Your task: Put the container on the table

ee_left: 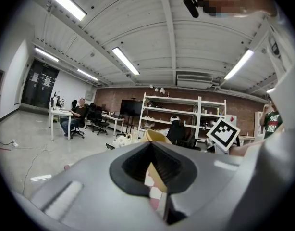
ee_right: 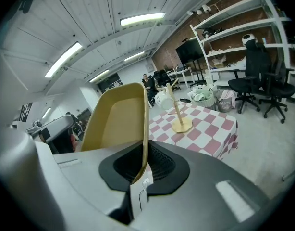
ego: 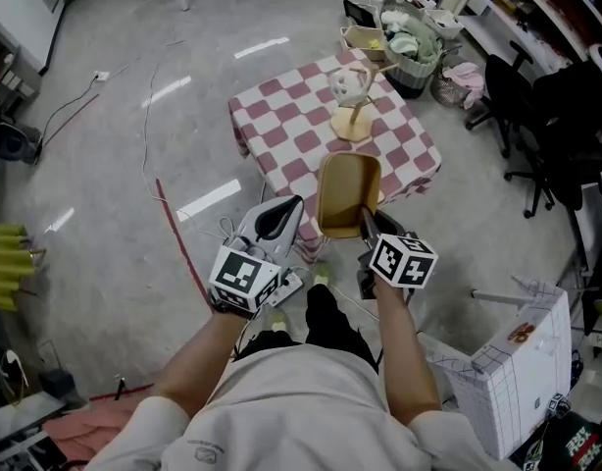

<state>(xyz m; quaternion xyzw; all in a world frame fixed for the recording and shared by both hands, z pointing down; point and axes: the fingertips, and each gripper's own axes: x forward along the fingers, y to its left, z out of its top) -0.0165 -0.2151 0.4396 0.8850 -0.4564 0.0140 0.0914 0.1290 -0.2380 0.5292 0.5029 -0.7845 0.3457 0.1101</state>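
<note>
Container (ego: 348,194) is clamped by one wall in right gripper (ego: 365,224) (left gripper (ego: 289,207) closed, empty); pivoting loose short of table (ego: 281,116) is risked.

Setting: an open-plan lab workspace. Indicators: white shelving (ee_left: 157,110), office chairs (ee_right: 251,78), desks (ee_left: 61,111), ceiling strip lights (ee_left: 126,60), brick wall (ee_left: 114,96).
</note>
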